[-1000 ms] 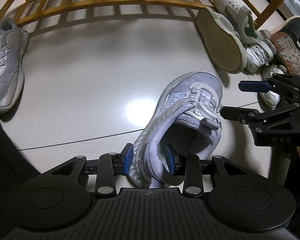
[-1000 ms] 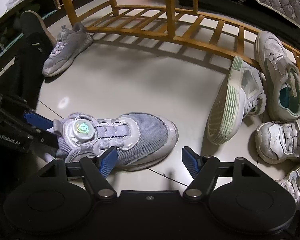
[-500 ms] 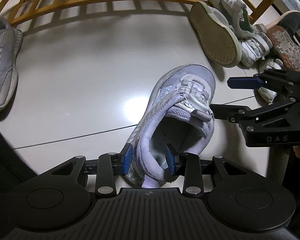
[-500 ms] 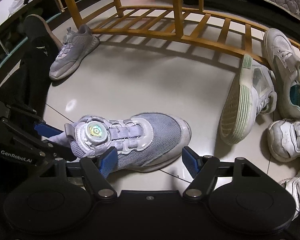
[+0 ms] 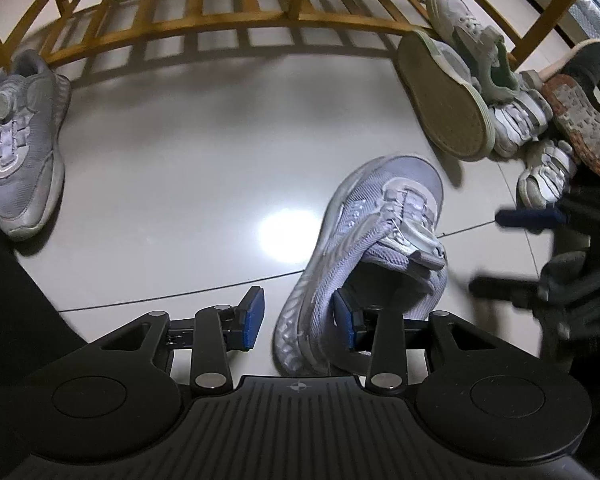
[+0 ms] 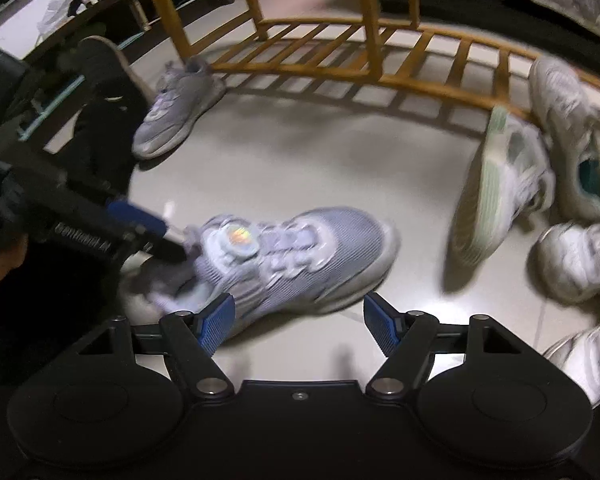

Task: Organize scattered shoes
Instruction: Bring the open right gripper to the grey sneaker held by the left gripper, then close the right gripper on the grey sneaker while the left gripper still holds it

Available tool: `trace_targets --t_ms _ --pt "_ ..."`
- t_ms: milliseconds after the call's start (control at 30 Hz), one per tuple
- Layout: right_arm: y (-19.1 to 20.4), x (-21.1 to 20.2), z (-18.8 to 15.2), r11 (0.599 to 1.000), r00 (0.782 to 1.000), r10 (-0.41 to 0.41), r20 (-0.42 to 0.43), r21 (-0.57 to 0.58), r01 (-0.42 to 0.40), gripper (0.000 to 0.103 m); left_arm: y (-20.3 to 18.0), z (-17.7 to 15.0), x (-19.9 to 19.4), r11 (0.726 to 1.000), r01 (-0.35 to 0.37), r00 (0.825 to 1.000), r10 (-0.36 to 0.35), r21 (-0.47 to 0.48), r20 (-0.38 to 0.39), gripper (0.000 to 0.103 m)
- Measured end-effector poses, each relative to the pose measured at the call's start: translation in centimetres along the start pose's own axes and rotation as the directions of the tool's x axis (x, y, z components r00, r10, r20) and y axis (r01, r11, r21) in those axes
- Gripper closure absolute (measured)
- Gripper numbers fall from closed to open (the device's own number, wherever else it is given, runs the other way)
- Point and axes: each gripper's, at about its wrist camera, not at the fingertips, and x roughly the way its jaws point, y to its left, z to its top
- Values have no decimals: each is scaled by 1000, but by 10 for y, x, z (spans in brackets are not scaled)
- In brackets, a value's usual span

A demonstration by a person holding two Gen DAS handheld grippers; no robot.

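Note:
A grey sneaker with a dial lace lies on the pale floor, toe pointing away, just in front of my left gripper. That gripper is open: its right pad sits inside the heel opening and its left pad stands off the shoe's outer side. In the right wrist view the same sneaker lies sideways, just beyond my open right gripper, which holds nothing. The matching grey sneaker rests at the far left by the wooden rack.
A pile of shoes crowds the right side: a green-soled one on its edge, white strap shoes and a dark upturned sole. A person's dark trouser leg fills the lower left. Bare floor lies between the two grey sneakers.
My left gripper has opened and let go of the grey sneaker's heel collar. The right gripper is blurred with motion and has drawn back a little to the right.

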Motion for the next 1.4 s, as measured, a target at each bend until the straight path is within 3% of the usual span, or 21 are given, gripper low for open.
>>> trace_targets --t_ms 333,400,467,667,1033,1400 --pt "12 19 2 994 996 75 -49 81 -71 30 3 2 -15 999 -20 999 19 25 36 61" --pt "15 22 2 992 994 91 -58 98 -85 36 6 3 -12 1000 -22 999 22 16 30 61" --pt "17 26 2 989 992 106 -67 114 -98 49 8 4 -7 1000 -23 1000 23 2 20 61" --pt "13 37 2 972 992 112 -60 212 -97 54 9 3 -5 1000 -9 1000 9 -11 17 61" --pt "18 35 6 997 997 29 -71 75 -24 72 3 2 -6 1000 -6 999 7 -9 32 58" --pt "22 32 6 997 997 -38 -67 -73 33 74 -5 7 -3 1000 1 999 -1 2 34 54"
